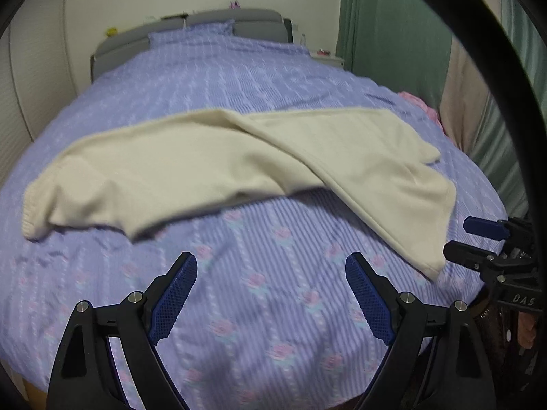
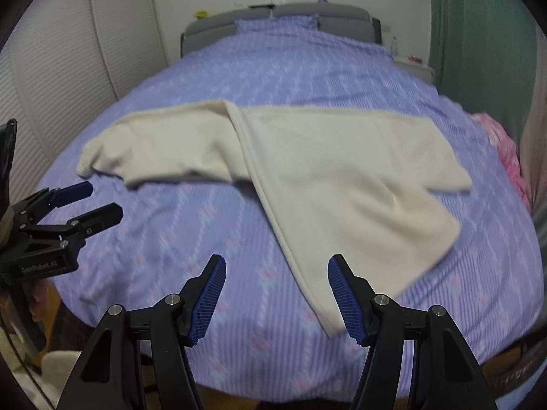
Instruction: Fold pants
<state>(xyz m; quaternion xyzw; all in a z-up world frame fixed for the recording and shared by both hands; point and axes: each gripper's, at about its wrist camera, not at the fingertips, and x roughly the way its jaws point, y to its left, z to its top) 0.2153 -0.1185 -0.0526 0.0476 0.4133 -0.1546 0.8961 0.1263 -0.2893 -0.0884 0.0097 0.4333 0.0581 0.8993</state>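
Pants [image 1: 212, 157], cream, lie spread across the middle of the bed [image 1: 259, 307], one leg running toward the left edge, the other angling down toward the foot edge on the right, its hem near that edge. Fabric looks soft, light, fleece-like: it will drape and sag from any pinch point, is unlikely to slip on ribbed pads, nothing fragile. Best hold, I'd say: hem corners of the near leg, or a cuff and the waistband, pinching both layers so the leg doesn't open. Left tongs [image 1: 271, 294] apart, nothing between them, over bare bedspread short of the pants. Right tongs [image 2: 277, 294] apart too, less wide; the near hem [image 2: 328, 321] shows in the gap, but pads aren't pressing it, so no grip. Hard to read: both views are motion-blurred, so seams and waistband are indistinct; can't tell which end is the waist. Overlap of the legs hides the crotch. Pink cloth [image 2: 506, 157] at the right edge is cut off. Bed's foot edge mostly sits behind the tongs.
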